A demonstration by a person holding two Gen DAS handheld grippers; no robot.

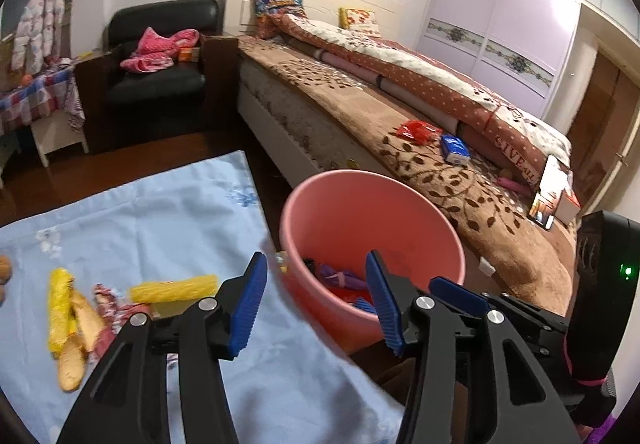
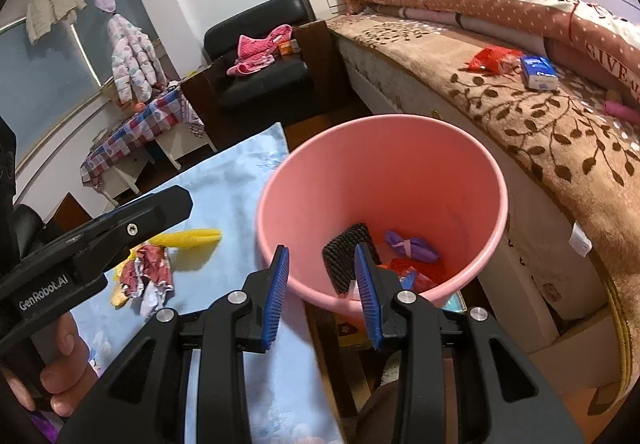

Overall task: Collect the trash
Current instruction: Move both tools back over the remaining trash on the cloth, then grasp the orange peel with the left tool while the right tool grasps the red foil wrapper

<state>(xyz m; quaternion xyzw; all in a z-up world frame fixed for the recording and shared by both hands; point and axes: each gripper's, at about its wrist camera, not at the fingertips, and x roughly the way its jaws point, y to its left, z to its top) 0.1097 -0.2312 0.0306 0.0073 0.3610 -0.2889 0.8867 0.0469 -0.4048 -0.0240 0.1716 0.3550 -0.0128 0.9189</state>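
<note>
A pink bin (image 1: pixel 340 211) stands on the floor between the blue-clothed table (image 1: pixel 160 211) and the bed; it also shows in the right wrist view (image 2: pixel 384 163). In it lie a black foam net (image 2: pixel 344 256), a purple wrapper (image 2: pixel 412 246) and red scraps (image 2: pixel 404 268). On the cloth lie yellow foam nets (image 1: pixel 176 287), a crumpled red-white wrapper (image 2: pixel 148 268) and bread-like pieces (image 1: pixel 72 360). My left gripper (image 1: pixel 316 284) is open and empty at the table edge beside the bin. My right gripper (image 2: pixel 322 268) is open and empty above the bin's near rim.
The bed (image 1: pixel 360 99) with a brown leaf blanket runs along the right, carrying a red wrapper (image 1: pixel 416 131), a blue tissue pack (image 1: pixel 454 149) and a phone (image 1: pixel 548 187). A black armchair (image 1: pixel 160 71) with pink clothes stands at the back. Walnuts (image 1: pixel 5 272) sit at the cloth's left edge.
</note>
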